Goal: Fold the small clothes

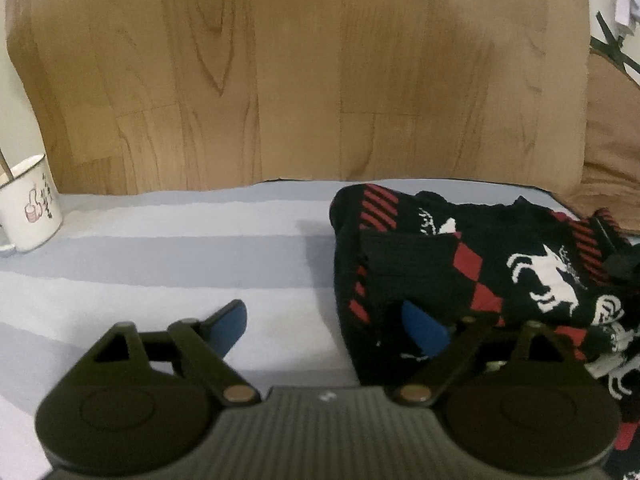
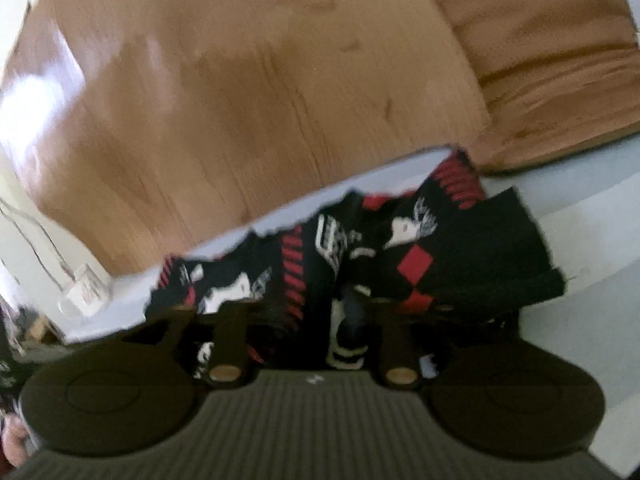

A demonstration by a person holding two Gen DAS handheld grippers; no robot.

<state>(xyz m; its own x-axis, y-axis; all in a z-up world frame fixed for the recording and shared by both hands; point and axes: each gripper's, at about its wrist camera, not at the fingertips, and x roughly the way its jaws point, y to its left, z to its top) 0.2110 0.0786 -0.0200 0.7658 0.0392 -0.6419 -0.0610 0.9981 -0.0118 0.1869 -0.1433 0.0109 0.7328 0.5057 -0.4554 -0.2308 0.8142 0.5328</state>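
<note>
My left gripper (image 1: 326, 326) has its jaws spread wide, gripping nothing: one blue-padded finger (image 1: 228, 326) hangs over the bare striped sheet, and the other blue pad (image 1: 424, 330) sits against the near left edge of the knitted garment (image 1: 460, 272), though I cannot tell whether it presses in or only overlaps it. My right gripper (image 2: 304, 312) is tilted and its view is smeared; the finger arms stand fairly close together with dark fabric bunched between and over them, so the jaws may be pinching the cloth, but I cannot tell for certain. The garment (image 2: 400, 256) is a small black knit with red diamonds, red slanted bars along its edges and white figures; it lies crumpled and partly doubled over on the pale blue-and-white striped sheet (image 1: 160, 248), toward the right side of my left view. Behind it rises a wood-grain panel (image 1: 300, 72), with a tan cushion (image 1: 608, 140) at the far right. Well apart to the left, a white enamel mug (image 1: 30, 204) with a printed design stands on the sheet.
</note>
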